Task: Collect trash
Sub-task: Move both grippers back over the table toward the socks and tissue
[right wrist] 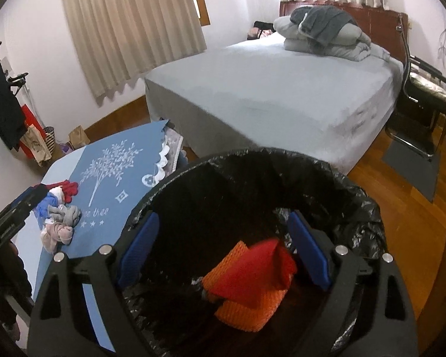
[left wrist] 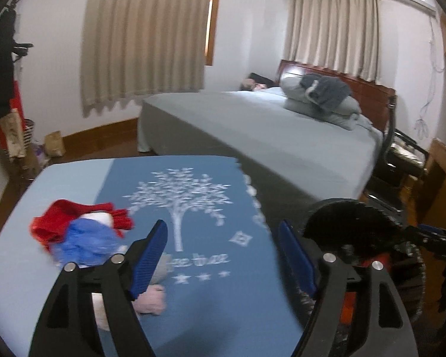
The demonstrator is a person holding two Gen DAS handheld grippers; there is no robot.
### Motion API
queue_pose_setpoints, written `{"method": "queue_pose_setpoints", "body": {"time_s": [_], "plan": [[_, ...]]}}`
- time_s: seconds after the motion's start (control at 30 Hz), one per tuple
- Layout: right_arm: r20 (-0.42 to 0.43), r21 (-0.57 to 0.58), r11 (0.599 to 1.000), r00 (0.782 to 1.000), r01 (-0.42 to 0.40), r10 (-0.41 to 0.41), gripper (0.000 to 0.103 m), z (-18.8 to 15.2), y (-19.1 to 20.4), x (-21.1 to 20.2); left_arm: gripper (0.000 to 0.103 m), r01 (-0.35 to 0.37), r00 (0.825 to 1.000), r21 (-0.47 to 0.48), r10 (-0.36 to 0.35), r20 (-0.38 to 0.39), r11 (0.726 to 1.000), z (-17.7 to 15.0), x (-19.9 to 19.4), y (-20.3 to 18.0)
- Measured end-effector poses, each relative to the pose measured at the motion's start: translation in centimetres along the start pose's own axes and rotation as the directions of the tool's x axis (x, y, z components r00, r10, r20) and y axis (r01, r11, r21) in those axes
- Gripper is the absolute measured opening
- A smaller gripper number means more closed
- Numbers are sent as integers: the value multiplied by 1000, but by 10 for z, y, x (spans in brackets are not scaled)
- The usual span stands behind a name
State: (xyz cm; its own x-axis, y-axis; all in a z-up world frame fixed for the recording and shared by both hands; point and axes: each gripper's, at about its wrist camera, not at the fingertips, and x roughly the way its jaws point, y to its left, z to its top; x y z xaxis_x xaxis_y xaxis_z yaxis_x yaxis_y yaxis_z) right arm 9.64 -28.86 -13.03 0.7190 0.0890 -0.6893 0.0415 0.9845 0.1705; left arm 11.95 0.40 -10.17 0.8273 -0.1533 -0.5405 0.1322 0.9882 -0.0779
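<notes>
Right wrist view: the right gripper (right wrist: 223, 253) hangs over the bin (right wrist: 356, 208), jaws wide apart with nothing between the pads. Below it, inside the black liner, lies one orange-and-red net wad (right wrist: 246, 279), loose and clear of both fingers; I judge it dropped there as trash. The bin stands just right of the table (right wrist: 110, 184), presumably so a short swing carries each piece in.

Left wrist view: the left gripper (left wrist: 223, 255) hovers over the blue table cloth (left wrist: 193, 297), jaws apart and empty, pointing toward the far bed (left wrist: 252, 125). The remaining trash sits in one cluster at its left finger. I count four wads there in the right wrist view: a red one (right wrist: 67, 189), a blue-and-white one (right wrist: 49, 200), a grey one (right wrist: 65, 215) and a pinkish one (right wrist: 58, 235), touching one another. In the left view the near ones are partly hidden behind the finger. So one piece is binned, about four wait. One bin, one table, two grippers.
</notes>
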Motion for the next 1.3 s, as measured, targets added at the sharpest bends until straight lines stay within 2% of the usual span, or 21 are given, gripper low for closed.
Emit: {"method": "queue_pose_setpoints", "body": {"time_s": [0.17,0.47,0.67,0.9,1.1,1.3], "plan": [[-12,-5,1000,1000,0,0,85,-3,4,0,76,-42,999,0,42,5,999,-5,-6,20],[56,-24,998,996,-63,64,85,3,31,-2,76,-146,989,-29,146,-7,989,-23,-22,62],[70,-80,986,986,-146,152,85,12,80,13,76,-216,976,-54,215,-31,975,-35,-31,97],[43,-166,956,966,-243,254,83,12,153,41,76,-275,961,-82,272,-50,958,-48,-38,130],[4,-236,931,958,-279,288,81,-2,204,65,76,-305,952,-101,299,-67,947,-56,-36,151],[-32,-274,917,956,-288,291,77,-7,235,90,75,-319,947,-118,311,-86,940,-62,-32,165]]}}
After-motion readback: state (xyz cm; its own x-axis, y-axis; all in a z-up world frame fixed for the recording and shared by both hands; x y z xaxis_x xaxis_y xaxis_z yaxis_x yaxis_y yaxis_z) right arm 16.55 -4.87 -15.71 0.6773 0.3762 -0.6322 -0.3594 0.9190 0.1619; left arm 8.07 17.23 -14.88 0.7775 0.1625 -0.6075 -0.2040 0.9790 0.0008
